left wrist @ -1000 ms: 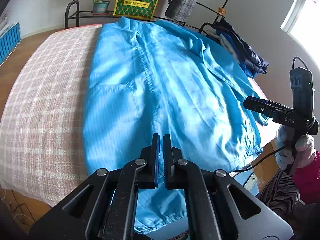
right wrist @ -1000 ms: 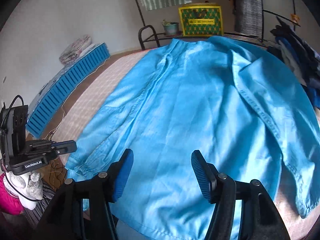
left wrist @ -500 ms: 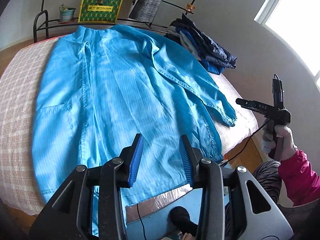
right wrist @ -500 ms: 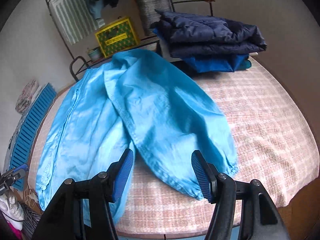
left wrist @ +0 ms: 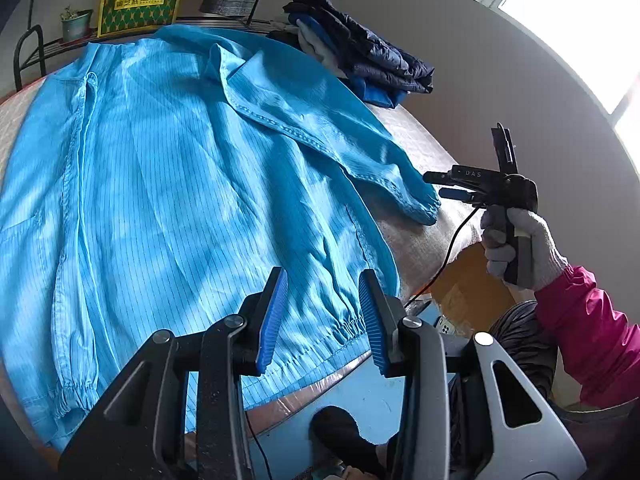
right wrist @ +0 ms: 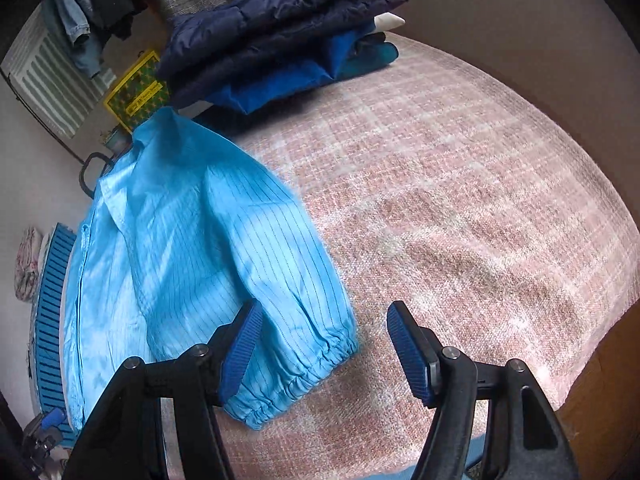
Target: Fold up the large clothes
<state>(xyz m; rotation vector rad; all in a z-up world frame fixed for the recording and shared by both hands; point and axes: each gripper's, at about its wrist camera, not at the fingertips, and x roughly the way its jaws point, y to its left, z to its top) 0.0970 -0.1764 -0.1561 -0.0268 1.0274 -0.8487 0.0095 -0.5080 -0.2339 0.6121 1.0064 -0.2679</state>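
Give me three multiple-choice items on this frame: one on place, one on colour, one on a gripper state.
1. Where is the folded dark pile? A on the bed's far corner; B on the floor; C on the jacket.
2. What colour is the jacket spread on the bed? A red; B light blue; C white.
3. How does the right gripper stand? A shut on the cuff; B shut, empty; C open at the cuff.

A: the pile rests on the checked cover.
B: the striped cloth is light blue.
C: the pads stand apart and the sleeve cuff lies unpinched.

Blue jacket (left wrist: 180, 168): thin pinstriped cloth, slight sheen. Bedcover (right wrist: 460, 208): coarse matt plaid weave. Navy quilted jacket (right wrist: 280, 20), at 12 o'clock: smooth, faintly glossy.
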